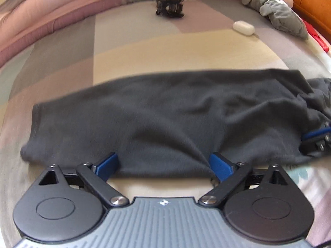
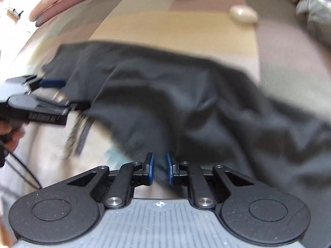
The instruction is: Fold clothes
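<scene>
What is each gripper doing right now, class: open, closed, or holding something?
Left gripper: open, fingers wide apart at the near edge of the dark grey garment.
Right gripper: nearly shut, pinching a fold of the garment.

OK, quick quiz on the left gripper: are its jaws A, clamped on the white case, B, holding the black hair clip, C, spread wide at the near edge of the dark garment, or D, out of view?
C: in the left wrist view the left gripper has its blue pads far apart at the near edge of the dark garment; the white case and black hair clip lie far beyond it.
</scene>
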`<state>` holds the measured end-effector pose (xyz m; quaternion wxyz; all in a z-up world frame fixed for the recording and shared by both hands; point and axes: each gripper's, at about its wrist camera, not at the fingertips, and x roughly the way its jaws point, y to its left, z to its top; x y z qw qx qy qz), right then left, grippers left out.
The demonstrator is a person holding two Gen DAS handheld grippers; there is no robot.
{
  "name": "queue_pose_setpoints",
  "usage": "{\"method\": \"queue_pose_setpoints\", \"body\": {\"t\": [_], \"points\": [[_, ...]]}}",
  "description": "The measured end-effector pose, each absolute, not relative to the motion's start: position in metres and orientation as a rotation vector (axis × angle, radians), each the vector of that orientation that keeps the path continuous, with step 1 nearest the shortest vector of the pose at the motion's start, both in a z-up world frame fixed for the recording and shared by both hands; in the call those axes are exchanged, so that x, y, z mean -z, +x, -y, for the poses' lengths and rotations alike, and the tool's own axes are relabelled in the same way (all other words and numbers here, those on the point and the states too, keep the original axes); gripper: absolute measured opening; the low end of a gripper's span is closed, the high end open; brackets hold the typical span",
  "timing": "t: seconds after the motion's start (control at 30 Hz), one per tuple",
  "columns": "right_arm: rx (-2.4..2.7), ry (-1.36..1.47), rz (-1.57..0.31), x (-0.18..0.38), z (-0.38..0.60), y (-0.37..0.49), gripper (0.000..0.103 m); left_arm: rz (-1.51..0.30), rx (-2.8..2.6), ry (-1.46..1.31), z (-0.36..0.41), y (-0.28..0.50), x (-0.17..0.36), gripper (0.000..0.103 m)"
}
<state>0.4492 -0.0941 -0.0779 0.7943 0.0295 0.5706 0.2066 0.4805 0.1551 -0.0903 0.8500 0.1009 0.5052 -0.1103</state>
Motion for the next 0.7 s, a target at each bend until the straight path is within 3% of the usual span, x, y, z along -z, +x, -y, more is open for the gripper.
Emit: {"method": "queue_pose_setpoints", "body": {"t": [0.1, 0.33, 0.43, 0.5, 0.7], "points": [[-0.519, 0.116, -1.299, 0.076, 0.097, 0.444, 0.019, -1.139, 0.206, 0.205, -0.16, 0.474, 0.081, 0.093], [-0.419, 0.138, -1.144, 0.057, 0.149, 0.457, 0.02, -1.063, 0.334, 0.226, -0.111, 0.473, 0.054, 0.09], [-0.404, 0.079, -1.07, 0.043, 0.178, 0.467, 0.034, -1.049, 0.407, 0.222, -0.08, 0.473, 0.055, 0.09], [-0.363, 0.007, -1.025, 0.036, 0.204, 0.48, 0.051, -1.039, 0.456, 0.219, -0.059, 0.473, 0.056, 0.09], [-0.418, -0.203, -1.036, 0.052, 0.261, 0.526, 0.052, -1.104, 0.49, 0.234, -0.019, 0.462, 0.078, 0.09]]}}
